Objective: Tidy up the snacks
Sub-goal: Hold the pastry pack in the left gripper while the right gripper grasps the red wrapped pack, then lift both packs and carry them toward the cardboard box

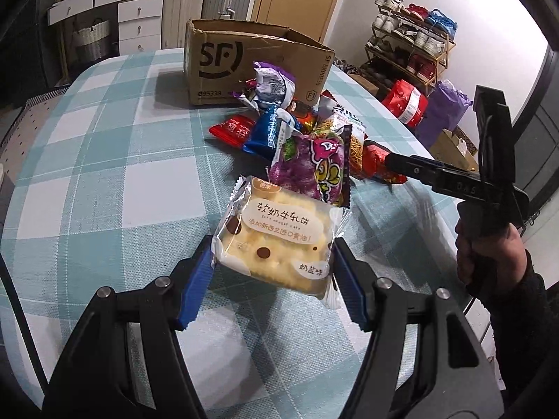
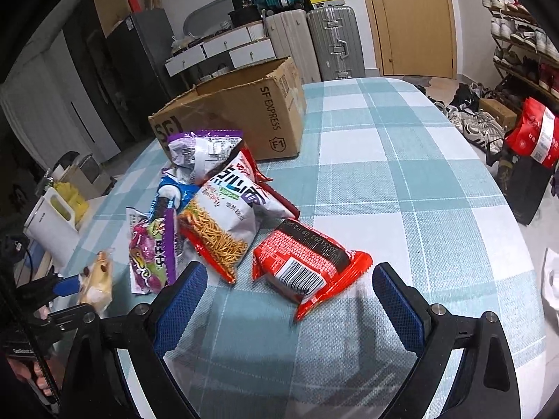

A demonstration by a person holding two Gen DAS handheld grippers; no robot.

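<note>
1. While the left tongs [image 1: 274, 269] clench a clear-wrapped nougat cake packet [image 1: 276, 241] by its two side edges, the packet sits lifted off the checked bench [image 1: 104, 160], at the near end of the snack heap.
2. The right tongs [image 2: 290, 300] stand released, jaws wide, with a red barcode packet [image 2: 307, 265] lying on the cloth between and just ahead of the blue pads [image 2: 181, 300]; neither pad touches it.
3. Beside that packet lie a noodle-snack bag [image 2: 223, 223], a purple candy packet [image 2: 153, 255], a blue packet [image 2: 167, 199] and a purple-and-white bag [image 2: 199, 150], overlapping one another.
4. An open SF cardboard box [image 2: 244, 118] stands behind the heap, its front wall just beside the farthest bags.
5. To the right of the heap the bench is bare cloth out to its curved edge; in the left wrist view a wide bare stretch runs left of the heap too.
6. A shoe rack [image 1: 412, 45] stands off the far bench edge.
</note>
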